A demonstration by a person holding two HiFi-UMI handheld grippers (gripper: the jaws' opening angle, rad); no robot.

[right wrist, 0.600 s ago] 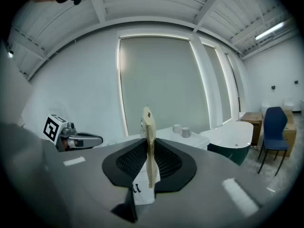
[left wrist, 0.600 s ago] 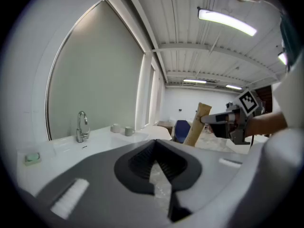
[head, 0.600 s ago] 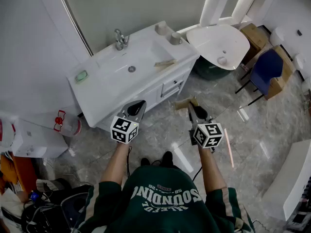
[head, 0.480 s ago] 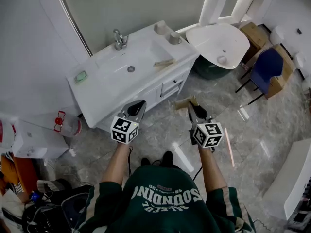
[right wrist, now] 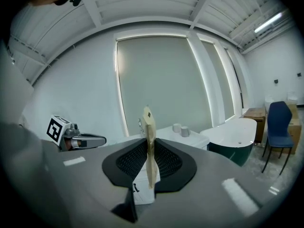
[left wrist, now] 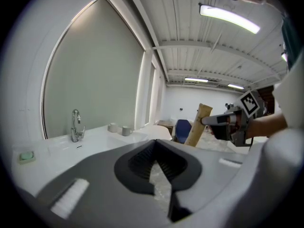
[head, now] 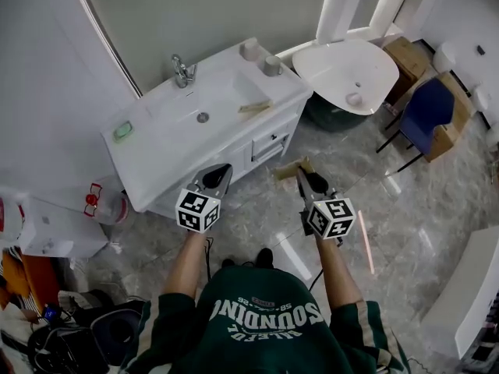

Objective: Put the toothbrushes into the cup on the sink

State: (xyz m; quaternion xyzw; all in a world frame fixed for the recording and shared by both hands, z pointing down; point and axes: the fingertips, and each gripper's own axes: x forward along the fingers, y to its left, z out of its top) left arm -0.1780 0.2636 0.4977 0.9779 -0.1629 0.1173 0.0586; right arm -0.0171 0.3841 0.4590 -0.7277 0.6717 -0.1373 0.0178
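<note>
Well, we clamp a flat toothbrush pack [head: 288, 167] in our right gripper [head: 302, 176], short of the sink [head: 156, 142]'s front edge, left gripper [head: 218, 171] closed on nothing, and we fear it could swivel and miss the cup [head: 271, 65] at the back right corner.

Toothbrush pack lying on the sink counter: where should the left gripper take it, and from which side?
Probably mid-length, jaws across its narrow width, from above. The pack is long, slim and lies flat on the counter beside the basin, so only its long edges are free. The left gripper is shut; it must open first.
</note>
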